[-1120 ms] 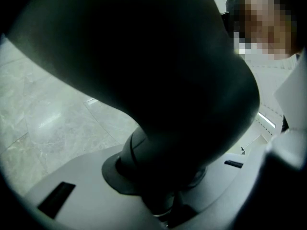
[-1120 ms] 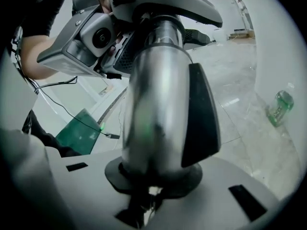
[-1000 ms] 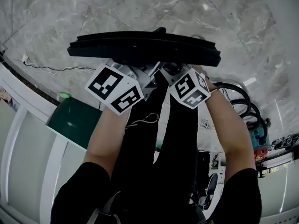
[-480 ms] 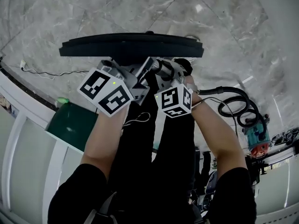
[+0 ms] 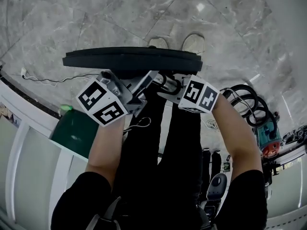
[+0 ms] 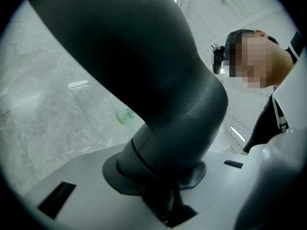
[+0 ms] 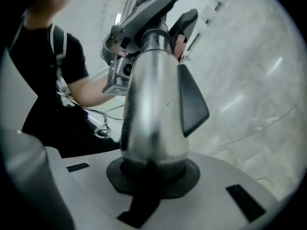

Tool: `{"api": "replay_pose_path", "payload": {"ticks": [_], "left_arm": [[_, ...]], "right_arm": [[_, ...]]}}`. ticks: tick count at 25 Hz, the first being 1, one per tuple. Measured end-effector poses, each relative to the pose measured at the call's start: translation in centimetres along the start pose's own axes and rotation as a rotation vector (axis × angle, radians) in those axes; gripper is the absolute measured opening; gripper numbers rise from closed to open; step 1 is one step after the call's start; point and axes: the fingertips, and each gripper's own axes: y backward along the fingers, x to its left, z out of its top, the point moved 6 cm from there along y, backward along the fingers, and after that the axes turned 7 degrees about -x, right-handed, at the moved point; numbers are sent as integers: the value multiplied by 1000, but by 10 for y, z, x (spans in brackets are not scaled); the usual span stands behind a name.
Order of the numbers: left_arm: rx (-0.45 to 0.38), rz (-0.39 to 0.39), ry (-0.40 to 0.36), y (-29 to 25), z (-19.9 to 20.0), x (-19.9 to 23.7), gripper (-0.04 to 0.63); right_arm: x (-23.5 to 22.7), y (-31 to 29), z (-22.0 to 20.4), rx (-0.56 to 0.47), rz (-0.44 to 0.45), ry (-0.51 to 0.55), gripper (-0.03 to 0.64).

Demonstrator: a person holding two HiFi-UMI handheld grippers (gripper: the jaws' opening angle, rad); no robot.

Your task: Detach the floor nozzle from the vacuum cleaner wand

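Floor nozzle (image 5: 132,60) neck sits clamped in left gripper (image 5: 143,84) jaws; right gripper (image 5: 168,84) jaws clamp wand (image 7: 153,114).

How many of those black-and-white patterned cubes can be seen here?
2. The left cube and the right cube sit side by side in the head view, just below the black floor nozzle. More could be hidden, but none shows.

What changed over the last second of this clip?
The floor nozzle drifted left in the head view, uncovering the person's shoes beyond it. The right hand-held gripper rolled, its marker cube showing other faces. Unchanged: the left hand-held gripper stays on the nozzle's dark neck, the right on the silver wand; the parts look still joined.
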Motion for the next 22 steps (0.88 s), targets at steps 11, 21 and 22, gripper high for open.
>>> {"api": "replay_pose_path", "payload": {"ticks": [11, 21, 22], "left_arm": [[-270, 159, -237, 84, 168, 35, 110], [-196, 226, -73, 45, 91, 43, 110], [-194, 226, -57, 43, 88, 45, 110]], "right_arm": [[-28, 58, -124, 218, -897, 117, 54], [-51, 57, -56, 93, -909, 83, 54], [-53, 55, -55, 90, -909, 85, 54]]}}
